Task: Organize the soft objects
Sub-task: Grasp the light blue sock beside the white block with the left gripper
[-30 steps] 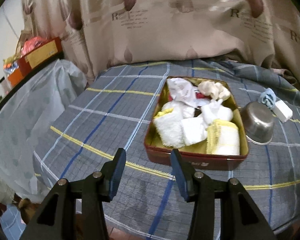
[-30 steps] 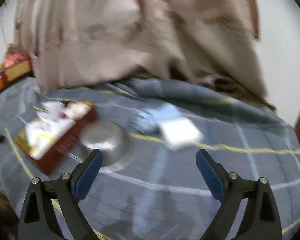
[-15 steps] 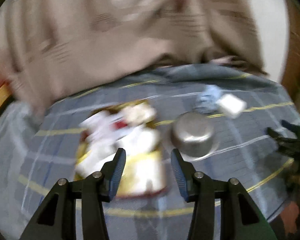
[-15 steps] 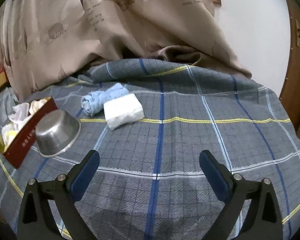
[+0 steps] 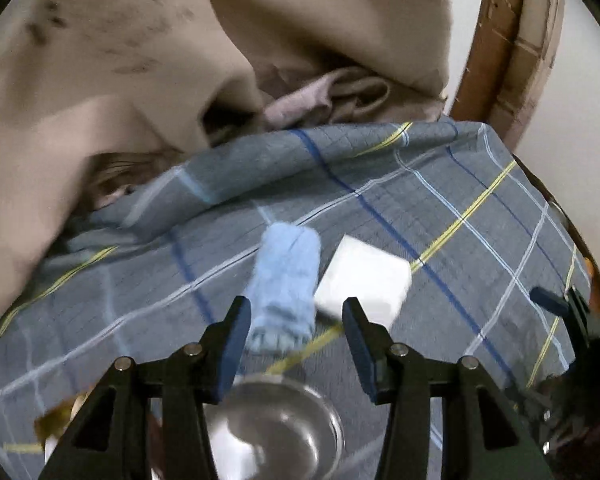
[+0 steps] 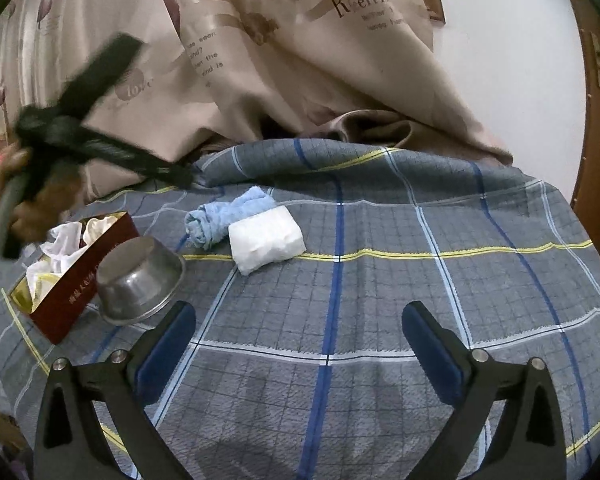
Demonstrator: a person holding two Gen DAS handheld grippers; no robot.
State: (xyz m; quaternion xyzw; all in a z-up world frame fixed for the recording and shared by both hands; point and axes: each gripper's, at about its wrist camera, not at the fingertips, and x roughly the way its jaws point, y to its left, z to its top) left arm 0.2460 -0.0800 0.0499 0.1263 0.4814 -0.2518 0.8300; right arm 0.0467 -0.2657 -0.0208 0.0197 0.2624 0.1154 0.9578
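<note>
Blue terry cloth, rolled into a loose tube, makes up the small towel that lies on the grey plaid bedspread toward its far edge. One rolled end is turned toward the right wrist camera, and its coil can be seen. Touching the towel's right side is a white folded cloth, a soft block with rumpled faces, set across a yellow stripe of the plaid. Nearer the left edge a steel bowl is seen upside down, leaning against a red tin with a gold lining. The tin is filled with white and cream soft pieces, crumpled together.

The left gripper is held open above the bedspread, its blue-padded fingers spread apart, with the towel's near end seen between them; contact cannot be judged because that view is blurred. The bowl is seen just below it. The right gripper is held wide open over a bare stretch of bedspread, well apart from both cloths, nothing between its pads. A beige printed curtain is draped behind the far edge, and a brown door frame is seen at the right.
</note>
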